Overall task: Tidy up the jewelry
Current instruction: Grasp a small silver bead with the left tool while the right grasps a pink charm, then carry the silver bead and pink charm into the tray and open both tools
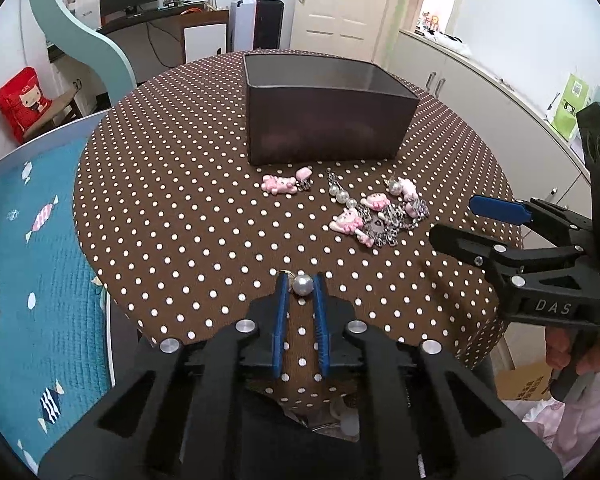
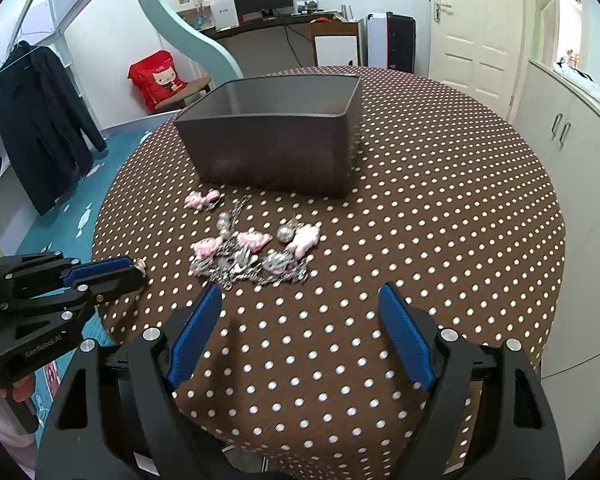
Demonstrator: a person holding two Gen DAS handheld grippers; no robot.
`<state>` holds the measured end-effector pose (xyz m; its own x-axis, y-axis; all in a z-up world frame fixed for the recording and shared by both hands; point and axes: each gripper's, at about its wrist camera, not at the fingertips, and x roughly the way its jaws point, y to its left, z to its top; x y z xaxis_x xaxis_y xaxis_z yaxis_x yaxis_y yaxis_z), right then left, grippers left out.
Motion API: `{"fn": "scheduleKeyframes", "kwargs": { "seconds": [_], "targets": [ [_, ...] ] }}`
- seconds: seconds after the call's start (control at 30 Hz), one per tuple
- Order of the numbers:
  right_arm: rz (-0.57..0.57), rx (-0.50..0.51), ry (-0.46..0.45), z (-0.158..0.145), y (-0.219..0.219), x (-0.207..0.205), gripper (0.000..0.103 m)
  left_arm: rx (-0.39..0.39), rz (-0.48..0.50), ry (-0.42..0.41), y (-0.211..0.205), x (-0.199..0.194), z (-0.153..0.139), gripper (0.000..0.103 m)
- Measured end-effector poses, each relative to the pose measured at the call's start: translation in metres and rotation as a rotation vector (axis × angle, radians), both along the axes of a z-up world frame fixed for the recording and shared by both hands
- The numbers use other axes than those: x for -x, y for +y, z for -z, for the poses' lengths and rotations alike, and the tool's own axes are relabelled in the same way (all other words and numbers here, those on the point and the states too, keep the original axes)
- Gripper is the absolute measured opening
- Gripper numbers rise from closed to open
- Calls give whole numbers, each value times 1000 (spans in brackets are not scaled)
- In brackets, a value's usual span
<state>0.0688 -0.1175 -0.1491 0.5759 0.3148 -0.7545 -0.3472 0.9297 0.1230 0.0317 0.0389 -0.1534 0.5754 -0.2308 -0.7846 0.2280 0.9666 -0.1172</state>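
A round table (image 1: pixel 188 208) covered in brown, white-dotted cloth is seen, its near-left edge curving just beside the left gripper (image 1: pixel 302 285). Beyond that edge, a teal bed cover (image 1: pixel 40 280) lies lower on the left. A dark rectangular box (image 1: pixel 324 120), open at the top, stands on the far half of the table. Wide bare cloth is left to the left of the box and across the near part of the table; in the right wrist view, the whole right side of the table is likewise bare up to its rim.

A pearl bead (image 1: pixel 303 284) is gripped between the blue pads of the left gripper, close above the cloth near the table's near edge; a bit of gold fitting shows beside the left pad. No earlier view is given.

The right gripper (image 2: pixel 300 332) is held with its jaws wide apart and nothing between them, above bare cloth. Just beyond its tips lies the jewelry pile (image 2: pixel 256 254): pink charms, pearls and silver chains tangled together. A separate pink charm (image 1: pixel 278 184) lies nearer the box, just in front of its near wall.
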Motion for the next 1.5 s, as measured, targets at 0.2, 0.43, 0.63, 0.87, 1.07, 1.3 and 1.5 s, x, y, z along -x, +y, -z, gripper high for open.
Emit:
{"fn": "scheduleKeyframes", "kwargs": {
  "seconds": [0.2, 0.43, 0.63, 0.87, 1.07, 1.3, 1.5],
  "targets": [
    [34, 9, -19, -7, -3, -14, 77, 10, -11, -6, 4, -10, -2, 9],
    [25, 19, 3, -2, 3, -37, 52, 36, -18, -29, 9, -24, -9, 9],
    [-9, 50, 0, 5, 13, -39, 31, 47, -16, -39, 13, -30, -11, 9],
    [2, 27, -5, 5, 3, -34, 14, 56, -30, -33, 14, -34, -8, 9],
    [28, 3, 11, 4, -4, -37, 14, 92, -76, -38, 23, -39, -11, 9],
    [46, -44, 15, -3, -18, -40, 14, 126, -83, -41, 28, -44, -18, 9],
    [42, -77, -1, -15, -23, -41, 14, 133, -71, -65, 24, -49, -27, 9]
  ]
}}
